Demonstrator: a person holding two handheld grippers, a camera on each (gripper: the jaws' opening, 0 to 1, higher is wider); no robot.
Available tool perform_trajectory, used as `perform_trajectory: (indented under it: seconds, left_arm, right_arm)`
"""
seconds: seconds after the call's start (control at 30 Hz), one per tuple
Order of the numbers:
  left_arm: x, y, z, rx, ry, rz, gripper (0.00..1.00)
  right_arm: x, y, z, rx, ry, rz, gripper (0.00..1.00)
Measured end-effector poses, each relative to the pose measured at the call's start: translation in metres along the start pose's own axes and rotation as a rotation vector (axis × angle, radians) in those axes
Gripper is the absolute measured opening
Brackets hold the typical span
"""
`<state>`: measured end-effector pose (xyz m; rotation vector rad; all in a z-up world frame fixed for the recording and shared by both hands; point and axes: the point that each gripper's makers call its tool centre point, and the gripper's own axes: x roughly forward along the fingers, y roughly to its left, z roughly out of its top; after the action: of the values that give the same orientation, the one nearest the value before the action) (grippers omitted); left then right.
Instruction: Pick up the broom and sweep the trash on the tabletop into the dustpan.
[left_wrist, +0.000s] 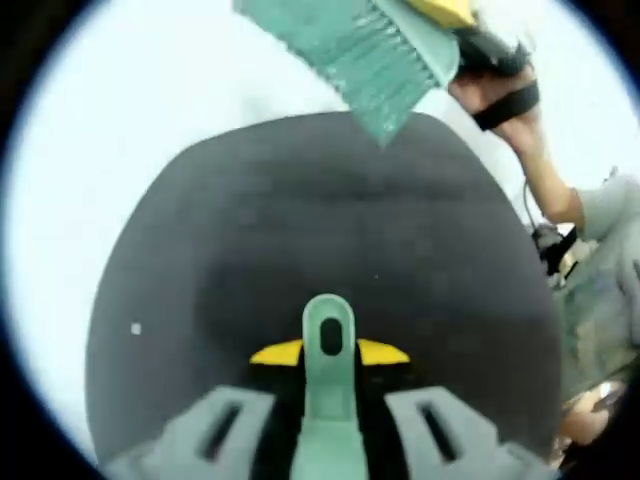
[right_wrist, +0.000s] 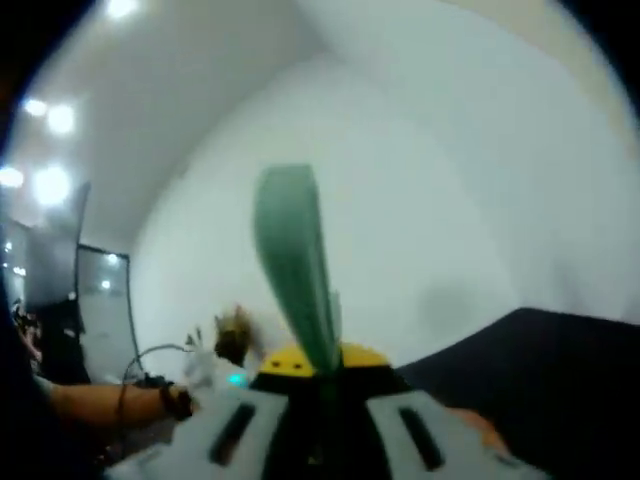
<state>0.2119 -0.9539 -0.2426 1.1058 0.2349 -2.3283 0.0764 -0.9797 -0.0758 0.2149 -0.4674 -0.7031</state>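
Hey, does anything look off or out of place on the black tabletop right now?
Only a small white scrap lying alone on the black tabletop, probably trash not yet swept. The broom is lifted clear at the far edge, held by the right gripper. The left gripper clamps a green handle. Nothing looks damaged.

Green broom (left_wrist: 375, 55) raised, bristles down — dustpan handle (left_wrist: 328, 390) clamped.

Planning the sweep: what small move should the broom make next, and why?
Probably lower the broom onto the dark tabletop: its bristles hang at the far edge, while a small white scrap lies near the left gripper, which holds the green dustpan handle.
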Motion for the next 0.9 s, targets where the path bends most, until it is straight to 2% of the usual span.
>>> perform_trajectory:
  seconds: [0.07,0.17,0.27,0.37,0.47,0.67,0.7,0.77,0.83,0.9]
  left_arm:
    - [-0.012,0.002,0.005,-0.060,-0.044,0.016,0.19]
    - [-0.029,0.010,0.002,-0.158,-0.048,0.078,0.19]
    - [-0.052,0.030,-0.002,-0.310,-0.074,0.201,0.19]
    - [-0.078,0.047,-0.016,-0.484,-0.086,0.319,0.19]
    - [-0.101,0.057,-0.036,-0.624,-0.095,0.413,0.19]
    - [-0.139,0.076,-0.089,-0.786,-0.063,0.609,0.19]
    - [-0.143,0.078,-0.099,-0.830,-0.052,0.624,0.19]
    - [-0.150,0.081,-0.112,-0.838,-0.025,0.642,0.19]
    - [-0.158,0.082,-0.132,-0.882,0.041,0.683,0.19]
    - [-0.169,0.086,-0.151,-0.933,0.074,0.723,0.19]
  right_arm:
    - [0.000,-0.002,0.002,0.008,-0.003,0.002,0.05]
    - [0.002,-0.001,0.002,0.012,-0.002,0.005,0.05]
    - [0.006,0.006,0.003,0.019,-0.002,0.021,0.05]
    - [0.009,0.017,0.002,0.026,-0.004,0.044,0.05]
    - [0.011,0.029,-0.001,0.024,0.001,0.067,0.05]
    - [0.018,0.051,-0.007,0.019,0.009,0.117,0.05]
    - [0.019,0.054,-0.008,0.019,0.011,0.123,0.05]
    - [0.021,0.059,-0.011,0.020,0.016,0.138,0.05]
    - [0.023,0.062,-0.015,0.022,0.019,0.152,0.05]
    - [0.024,0.065,-0.019,0.026,0.023,0.163,0.05]
